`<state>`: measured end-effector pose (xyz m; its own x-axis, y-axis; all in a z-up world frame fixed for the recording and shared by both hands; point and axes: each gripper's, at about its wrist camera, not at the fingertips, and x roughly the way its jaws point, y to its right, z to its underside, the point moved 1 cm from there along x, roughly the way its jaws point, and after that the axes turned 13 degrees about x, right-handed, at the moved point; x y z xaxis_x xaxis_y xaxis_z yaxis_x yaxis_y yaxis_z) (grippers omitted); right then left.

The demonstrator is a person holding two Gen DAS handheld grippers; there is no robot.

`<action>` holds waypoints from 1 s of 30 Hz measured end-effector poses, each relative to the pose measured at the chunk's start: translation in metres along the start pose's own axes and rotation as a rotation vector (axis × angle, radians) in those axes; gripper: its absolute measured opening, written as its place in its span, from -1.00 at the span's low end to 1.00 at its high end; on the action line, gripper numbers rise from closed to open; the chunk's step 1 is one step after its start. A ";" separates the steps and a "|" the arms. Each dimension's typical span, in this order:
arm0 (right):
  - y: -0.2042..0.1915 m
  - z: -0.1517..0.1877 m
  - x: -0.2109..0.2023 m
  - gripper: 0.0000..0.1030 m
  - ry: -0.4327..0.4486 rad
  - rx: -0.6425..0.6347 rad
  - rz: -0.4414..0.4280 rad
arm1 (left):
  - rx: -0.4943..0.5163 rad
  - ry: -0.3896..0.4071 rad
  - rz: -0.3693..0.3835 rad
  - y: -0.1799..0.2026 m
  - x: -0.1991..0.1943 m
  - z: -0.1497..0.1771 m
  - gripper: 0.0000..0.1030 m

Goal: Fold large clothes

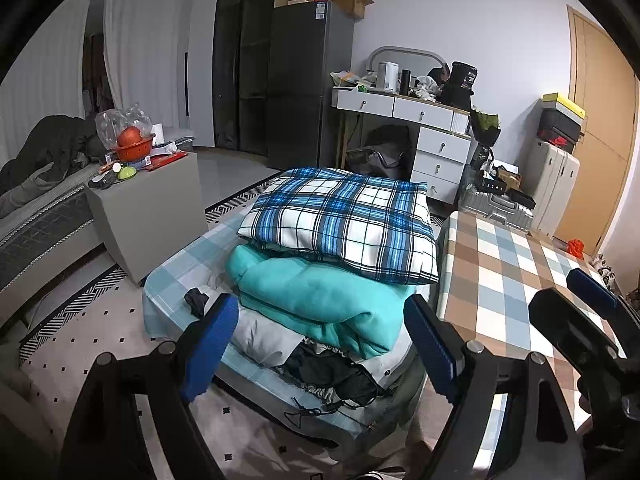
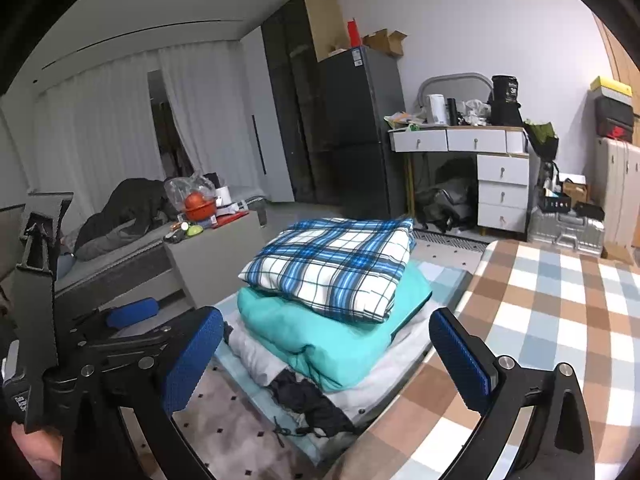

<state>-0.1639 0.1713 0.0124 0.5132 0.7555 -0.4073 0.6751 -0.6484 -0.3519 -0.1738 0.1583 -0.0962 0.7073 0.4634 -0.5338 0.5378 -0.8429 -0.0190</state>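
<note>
A stack of clothes lies on a low bench with a pale check cover [image 1: 176, 268]. A folded blue-and-white plaid piece [image 1: 344, 220] is on top, over a folded teal garment [image 1: 320, 304], white cloth [image 1: 260, 336] and a black garment [image 1: 332, 372]. The stack also shows in the right wrist view, with the plaid piece [image 2: 332, 264] above the teal garment [image 2: 320, 340]. My left gripper [image 1: 320, 344] is open and empty, just before the stack. My right gripper [image 2: 328, 360] is open and empty, to the right of the left gripper [image 2: 132, 316], and shows in the left wrist view [image 1: 560, 296].
A table with a brown, blue and white check cloth [image 1: 508, 280] stands right of the bench. A grey side table [image 1: 160, 208] with an orange bowl [image 1: 132, 148] stands to the left beside a sofa. A white dresser [image 1: 436, 144] and suitcases [image 1: 552, 184] stand behind.
</note>
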 end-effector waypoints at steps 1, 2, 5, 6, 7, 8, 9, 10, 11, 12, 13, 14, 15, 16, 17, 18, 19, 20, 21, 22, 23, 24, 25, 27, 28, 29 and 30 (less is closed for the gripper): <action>0.000 0.000 0.000 1.00 0.001 0.000 0.000 | -0.004 0.002 -0.001 -0.001 -0.001 0.000 0.58; 0.001 0.000 -0.001 1.00 0.001 0.002 -0.001 | -0.007 0.003 0.001 -0.001 0.000 -0.001 0.58; 0.002 0.000 -0.002 1.00 -0.001 0.007 -0.005 | -0.002 0.007 -0.003 0.000 0.000 -0.003 0.58; 0.002 0.000 -0.002 1.00 -0.001 0.008 -0.007 | 0.001 0.008 -0.001 0.001 0.000 -0.003 0.58; 0.002 0.000 -0.003 1.00 0.000 0.011 -0.010 | 0.002 0.009 0.000 0.001 0.000 -0.003 0.58; 0.003 0.000 -0.003 1.00 0.000 0.015 -0.011 | 0.004 0.008 0.000 0.002 -0.001 -0.003 0.58; 0.003 0.000 -0.003 1.00 -0.001 0.018 -0.011 | 0.007 0.010 0.002 0.003 -0.001 -0.004 0.58; 0.002 0.000 -0.002 1.00 0.000 0.019 -0.011 | 0.007 0.010 0.001 0.003 -0.002 -0.004 0.58; 0.002 0.000 -0.003 1.00 0.001 0.019 -0.010 | 0.005 0.009 -0.001 0.003 -0.002 -0.004 0.58; 0.002 0.000 -0.003 1.00 0.002 0.018 -0.010 | 0.005 0.011 0.004 0.003 -0.001 -0.004 0.58; 0.002 0.000 -0.003 1.00 0.003 0.017 -0.009 | 0.004 0.011 0.004 0.003 -0.002 -0.004 0.58; 0.001 0.000 -0.004 1.00 0.004 0.018 -0.008 | 0.003 0.011 0.002 0.003 -0.002 -0.003 0.58; 0.001 0.000 -0.004 1.00 0.006 0.018 -0.008 | 0.001 0.013 0.002 0.003 -0.003 -0.003 0.58; 0.001 0.000 -0.004 1.00 0.007 0.017 -0.009 | -0.001 0.014 0.004 0.003 -0.004 -0.003 0.58; 0.000 0.000 -0.004 1.00 0.008 0.018 -0.009 | -0.001 0.012 0.005 0.003 -0.004 -0.003 0.58; 0.000 0.000 -0.004 1.00 0.007 0.018 -0.009 | -0.002 0.012 0.008 0.003 -0.005 -0.003 0.58; 0.000 0.000 -0.004 1.00 0.008 0.017 -0.009 | -0.002 0.012 0.010 0.004 -0.005 -0.003 0.58; 0.000 0.000 -0.004 1.00 0.008 0.017 -0.011 | 0.001 0.012 0.013 0.004 -0.005 -0.003 0.58; -0.001 0.000 -0.004 1.00 0.007 0.016 -0.013 | 0.007 0.009 0.014 0.005 -0.005 -0.003 0.58; -0.001 0.000 -0.004 1.00 0.009 0.015 -0.010 | 0.011 0.009 0.015 0.006 -0.006 -0.002 0.58; -0.002 0.000 -0.004 1.00 0.011 0.015 -0.011 | 0.013 0.010 0.014 0.006 -0.006 -0.002 0.58; -0.002 0.000 -0.005 1.00 0.012 0.015 -0.014 | 0.014 0.012 0.009 0.006 -0.007 -0.002 0.58; -0.002 -0.001 -0.005 1.00 0.013 0.015 -0.012 | 0.017 0.015 0.008 0.007 -0.007 -0.003 0.58; -0.002 0.000 -0.005 1.00 0.017 0.018 -0.012 | 0.018 0.019 0.006 0.006 -0.008 -0.003 0.58; -0.002 -0.001 -0.005 1.00 0.016 0.019 -0.014 | 0.018 0.021 0.008 0.006 -0.008 -0.003 0.58; -0.002 -0.001 -0.005 1.00 0.017 0.021 -0.015 | 0.017 0.024 0.008 0.006 -0.008 -0.003 0.58; -0.002 -0.001 -0.005 1.00 0.019 0.019 -0.012 | 0.018 0.026 0.004 0.006 -0.009 -0.003 0.58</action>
<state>-0.1677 0.1688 0.0158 0.5152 0.7647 -0.3870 0.6713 -0.6408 -0.3725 -0.1754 0.1505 -0.0889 0.7210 0.4671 -0.5118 0.5270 -0.8493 -0.0326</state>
